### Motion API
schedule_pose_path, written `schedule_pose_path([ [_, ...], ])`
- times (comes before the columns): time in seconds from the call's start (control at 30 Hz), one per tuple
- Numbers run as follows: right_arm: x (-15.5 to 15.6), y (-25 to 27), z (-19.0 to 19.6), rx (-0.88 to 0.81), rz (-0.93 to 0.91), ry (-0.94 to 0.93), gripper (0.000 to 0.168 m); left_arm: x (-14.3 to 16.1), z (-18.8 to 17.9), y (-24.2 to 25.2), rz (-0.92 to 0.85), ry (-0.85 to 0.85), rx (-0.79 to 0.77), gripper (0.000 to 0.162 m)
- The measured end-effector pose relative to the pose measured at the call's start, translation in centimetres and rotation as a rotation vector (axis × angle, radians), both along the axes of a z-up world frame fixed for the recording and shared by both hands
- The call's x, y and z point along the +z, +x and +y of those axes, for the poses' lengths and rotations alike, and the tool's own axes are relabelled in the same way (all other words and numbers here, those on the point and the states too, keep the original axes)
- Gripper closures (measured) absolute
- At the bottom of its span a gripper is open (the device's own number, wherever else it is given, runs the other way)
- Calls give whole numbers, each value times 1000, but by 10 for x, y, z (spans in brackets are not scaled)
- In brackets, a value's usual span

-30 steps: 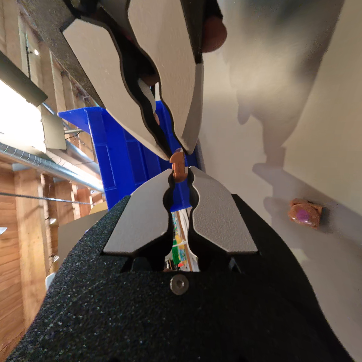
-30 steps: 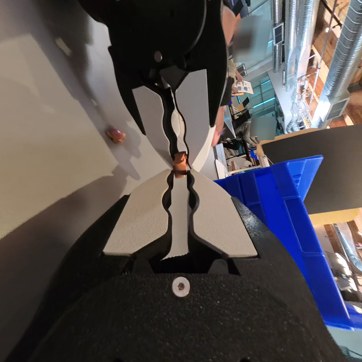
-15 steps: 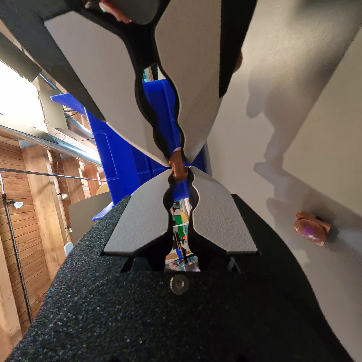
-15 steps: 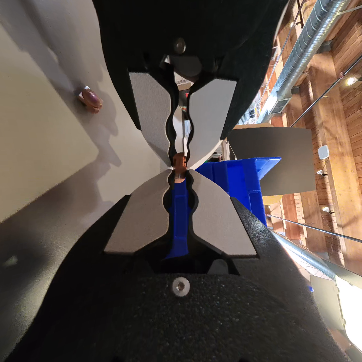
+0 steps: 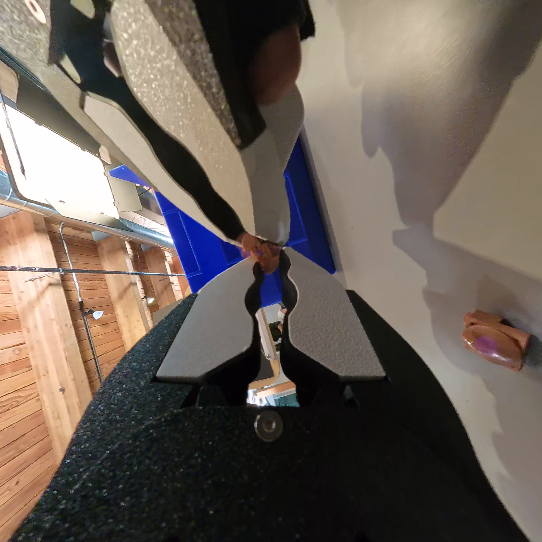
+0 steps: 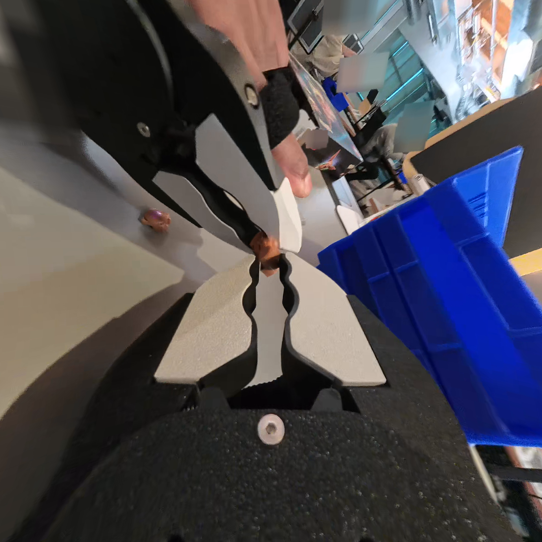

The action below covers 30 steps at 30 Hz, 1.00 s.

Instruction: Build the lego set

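Observation:
My left gripper [image 5: 269,262] and my right gripper [image 6: 268,264] meet tip to tip in the air above the white table [image 5: 410,132]. Each is shut on an end of a small brown lego piece [image 5: 265,255], which also shows in the right wrist view [image 6: 264,249]. A bit of purple shows on it in the left wrist view. The right gripper's fingers [image 5: 190,152] come in from the top of the left wrist view. The left gripper's fingers [image 6: 234,187] come in from the top of the right wrist view. How the held parts join is hidden by the tips.
A second brown piece with a purple patch [image 5: 495,343] lies alone on the table and also shows in the right wrist view [image 6: 155,218]. A blue bin [image 6: 440,278] stands close beside the grippers, also seen behind them [image 5: 199,243]. A person's hand [image 6: 264,44] holds the left gripper. My left and right fingertips are right by each other.
Both grippers have stayed shut on the brown piece, tip to tip, and have twisted and tilted against each other. The bin and the loose piece have shifted in both views.

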State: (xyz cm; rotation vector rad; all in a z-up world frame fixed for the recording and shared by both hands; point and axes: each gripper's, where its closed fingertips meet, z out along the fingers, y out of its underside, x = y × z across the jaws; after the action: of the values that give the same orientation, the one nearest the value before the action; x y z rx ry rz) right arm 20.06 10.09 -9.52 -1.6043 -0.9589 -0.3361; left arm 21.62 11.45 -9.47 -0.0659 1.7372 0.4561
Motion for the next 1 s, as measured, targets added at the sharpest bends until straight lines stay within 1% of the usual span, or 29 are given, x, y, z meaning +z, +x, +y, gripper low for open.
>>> schedule_pose_path([
  [0.1,-2,1,1,5,110,-64,155,0,1,1,-8,20,2,152],
  [0.17,-2,1,0,17,145,-74,155,0,1,1,-12,2,0,152],
  [0.3,-5,2,2,9,126,-72,155,-3,2,2,-4,-73,8,152],
  [0.47,-13,4,3,-2,-29,-26,155,-15,2,4,36,-182,3,152],
  [0.53,-14,7,3,-12,-139,29,156,-18,1,3,52,-221,6,152],
  [0.67,-19,14,4,-56,-401,122,156,-19,1,2,64,-243,13,152],
  [0.77,-17,13,4,-64,-525,188,151,-21,0,2,80,-243,17,152],
  [0.87,-18,10,5,-70,-602,218,149,-23,-2,2,94,-237,20,152],
  [0.9,-18,9,5,-69,-615,226,155,-23,-2,2,97,-232,18,152],
  [1.0,-17,9,5,-67,-576,207,158,-22,-2,1,90,-174,14,152],
])
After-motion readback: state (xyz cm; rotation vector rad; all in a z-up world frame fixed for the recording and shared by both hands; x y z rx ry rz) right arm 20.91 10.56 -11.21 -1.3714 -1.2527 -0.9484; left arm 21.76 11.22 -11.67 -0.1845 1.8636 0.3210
